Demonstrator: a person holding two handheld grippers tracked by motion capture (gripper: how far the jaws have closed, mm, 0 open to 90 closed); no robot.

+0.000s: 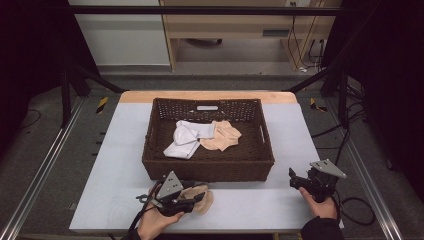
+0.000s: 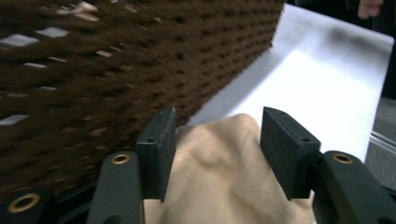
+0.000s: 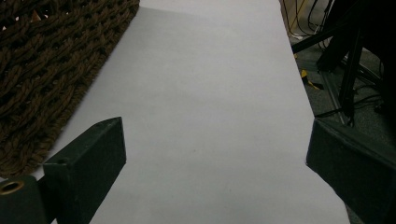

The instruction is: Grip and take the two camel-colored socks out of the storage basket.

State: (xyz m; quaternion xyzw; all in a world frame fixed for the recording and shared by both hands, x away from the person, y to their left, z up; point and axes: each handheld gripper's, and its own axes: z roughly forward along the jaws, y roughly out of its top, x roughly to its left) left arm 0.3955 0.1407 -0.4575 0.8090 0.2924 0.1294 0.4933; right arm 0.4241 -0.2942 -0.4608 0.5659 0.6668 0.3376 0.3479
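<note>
Just in front of the brown wicker basket (image 1: 207,167), at its near left corner, the left gripper (image 1: 192,200) rests low over a beige cloth (image 1: 200,197) lying on the grey table (image 1: 280,205). From the left gripper view, the cloth (image 2: 224,182) bulges up between the two black jaws, which stand apart with a gap on either side, so the grip is released and the pads do not press the fabric. The step in hand looks like setting this cloth down on the table outside the basket, or else getting ready to take it; the pictures do not settle which. The next move probably calls for lifting the gripper straight up without snagging the fabric.

To the right of the basket's near right corner, the right gripper (image 1: 300,181) hovers over bare table, jaws spread wide and empty.

Counted: one basket, two grippers, three cloths. Inside the basket lie a white cloth (image 1: 187,140) and, touching it on the right, a second beige cloth (image 1: 222,136).
</note>
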